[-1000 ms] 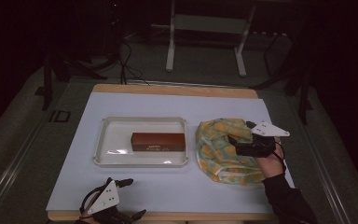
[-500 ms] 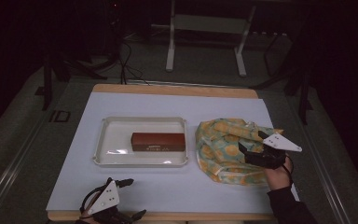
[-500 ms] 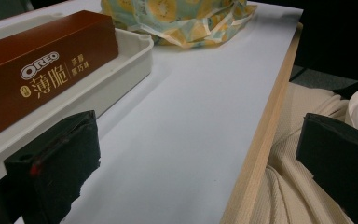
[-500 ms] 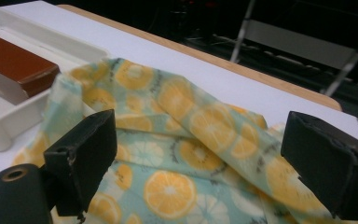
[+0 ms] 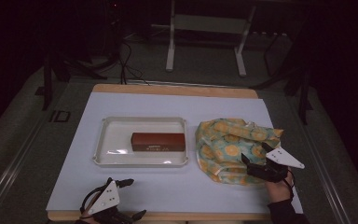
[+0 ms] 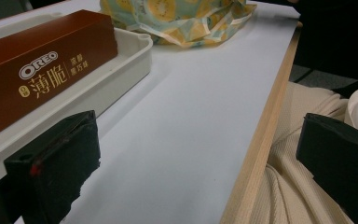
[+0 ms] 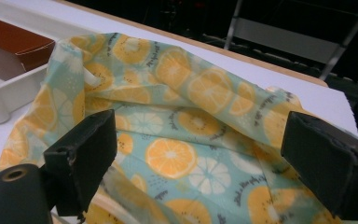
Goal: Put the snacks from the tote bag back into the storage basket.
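From the high view we see a white tabletop (image 5: pixel 168 186) with a wooden edge, a shallow white tray (image 5: pixel 103 140) near its middle, and a reddish-brown box (image 5: pixel 158 141) lying flat inside the tray toward its right side. Just to the right of the tray sits a crumpled cloth bag (image 5: pixel 228 144), pale green with a print of orange citrus slices. The right gripper (image 5: pixel 252 164) rests over the near right part of the bag, held by a hand (image 5: pixel 278 189) coming in from the bottom edge. The left gripper (image 5: pixel 126 198) sits at the near edge of the tabletop, in front of the tray and apart from it. The left gripper view adds what the high view cannot resolve: the box (image 6: pixel 37 70) carries a white Oreo logo and lines of Chinese characters, and it lies against the tray's (image 6: pixel 121 60) rounded rim. That gripper's jaws stand wide apart with nothing between them, over bare tabletop and its wooden edge, with a cream knitted sleeve (image 6: pixel 298 186) below on the right and the bag (image 6: pixel 182 18) farther off. The right gripper view brings us close to the bag's (image 7: pixel 177 140) folds, with the tray corner (image 7: pixel 4 102) and box (image 7: pixel 9 46) at the left; its jaws are spread wide above the fabric, gripping nothing.
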`<state>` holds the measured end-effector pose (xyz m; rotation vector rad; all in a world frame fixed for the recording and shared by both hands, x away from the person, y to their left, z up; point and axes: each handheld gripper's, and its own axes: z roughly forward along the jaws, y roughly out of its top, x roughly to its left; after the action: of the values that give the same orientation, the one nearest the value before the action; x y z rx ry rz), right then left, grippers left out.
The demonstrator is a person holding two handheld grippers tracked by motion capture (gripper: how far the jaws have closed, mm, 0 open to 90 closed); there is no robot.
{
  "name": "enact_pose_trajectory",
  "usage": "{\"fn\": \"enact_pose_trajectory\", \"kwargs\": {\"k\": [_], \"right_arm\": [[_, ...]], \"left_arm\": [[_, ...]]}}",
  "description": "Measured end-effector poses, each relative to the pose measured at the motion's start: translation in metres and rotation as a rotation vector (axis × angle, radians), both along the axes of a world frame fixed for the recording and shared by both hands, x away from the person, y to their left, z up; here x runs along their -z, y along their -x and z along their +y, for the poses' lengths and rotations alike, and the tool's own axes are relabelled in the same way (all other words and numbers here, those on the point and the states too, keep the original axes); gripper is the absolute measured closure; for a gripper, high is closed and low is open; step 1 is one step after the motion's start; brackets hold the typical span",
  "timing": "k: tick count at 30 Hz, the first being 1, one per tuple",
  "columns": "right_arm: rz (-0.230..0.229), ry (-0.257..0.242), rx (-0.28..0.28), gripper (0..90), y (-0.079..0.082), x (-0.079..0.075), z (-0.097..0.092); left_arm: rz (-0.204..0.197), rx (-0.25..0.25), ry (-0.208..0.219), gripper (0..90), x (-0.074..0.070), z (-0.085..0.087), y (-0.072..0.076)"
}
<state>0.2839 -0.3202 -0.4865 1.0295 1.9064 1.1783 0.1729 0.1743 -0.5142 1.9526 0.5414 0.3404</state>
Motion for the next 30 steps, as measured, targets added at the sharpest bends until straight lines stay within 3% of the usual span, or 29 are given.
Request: {"fn": "enact_pose_trajectory", "kwargs": {"k": [2, 12, 22, 30], "right_arm": [[-0.003, -0.019, 0.010, 10.7, 0.007, 0.005, -0.004], [-0.023, -0.008, 0.035, 10.7, 0.026, 0.014, -0.010], [-0.021, -0.025, 0.057, 10.7, 0.037, 0.015, -0.019], [-0.062, -0.045, 0.053, 10.7, 0.040, 0.014, -0.021]], "left_arm": [[-0.001, 0.001, -0.002, 0.0, 0.000, 0.000, 0.000], [-0.004, 0.000, 0.005, 0.0, -0.001, 0.001, 0.001], [-0.005, 0.006, 0.005, 0.0, -0.001, 0.001, 0.001], [-0.004, 0.006, 0.005, 0.0, -0.001, 0.000, 0.001]]}}
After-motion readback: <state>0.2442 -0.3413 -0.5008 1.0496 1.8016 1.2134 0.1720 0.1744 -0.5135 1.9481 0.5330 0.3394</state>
